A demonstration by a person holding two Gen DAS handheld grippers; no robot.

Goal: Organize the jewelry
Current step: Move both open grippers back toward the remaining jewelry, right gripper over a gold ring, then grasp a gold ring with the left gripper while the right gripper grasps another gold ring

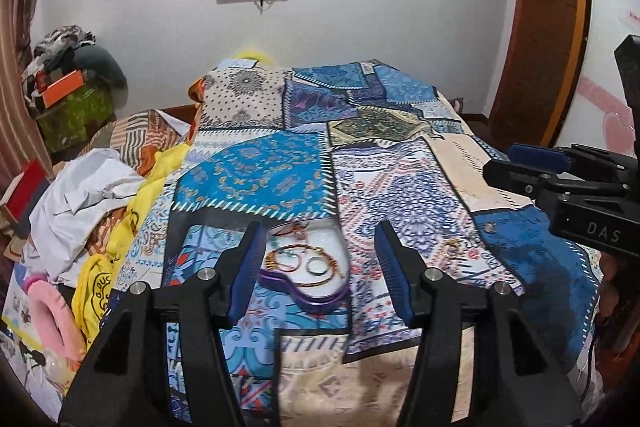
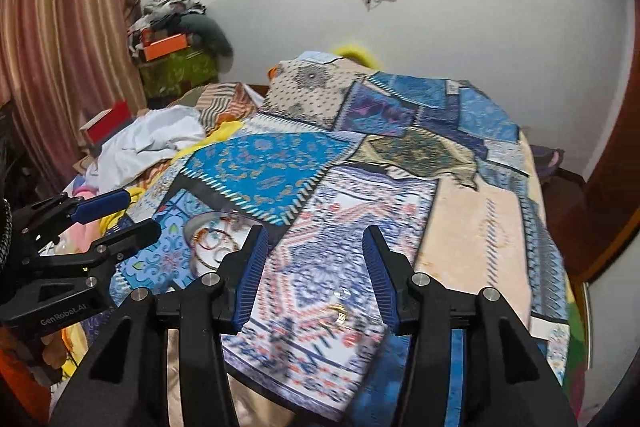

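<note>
A shallow tray with a purple rim point(image 1: 320, 301) lies on the patterned bedspread point(image 1: 256, 179). It holds copper bangles point(image 1: 316, 259) and a small ring point(image 1: 316, 265). My left gripper point(image 1: 318, 267) is open and empty, its fingers either side of the tray, just above it. The tray also shows in the right wrist view point(image 2: 204, 227), left of my right gripper. A gold ring point(image 2: 340, 315) and a small clear piece point(image 2: 343, 293) lie loose on the bedspread between the fingers of my open, empty right gripper point(image 2: 314, 271). In the left wrist view the loose jewelry point(image 1: 452, 245) lies right of the tray.
Crumpled white cloth point(image 1: 84, 195), yellow fabric point(image 1: 96, 287) and a pink item point(image 1: 48, 311) pile along the bed's left side. A red box point(image 2: 108, 123) and a stack of clothes point(image 2: 172, 27) stand by the striped curtain point(image 2: 60, 47). A wooden door frame point(image 1: 560, 27) is at right.
</note>
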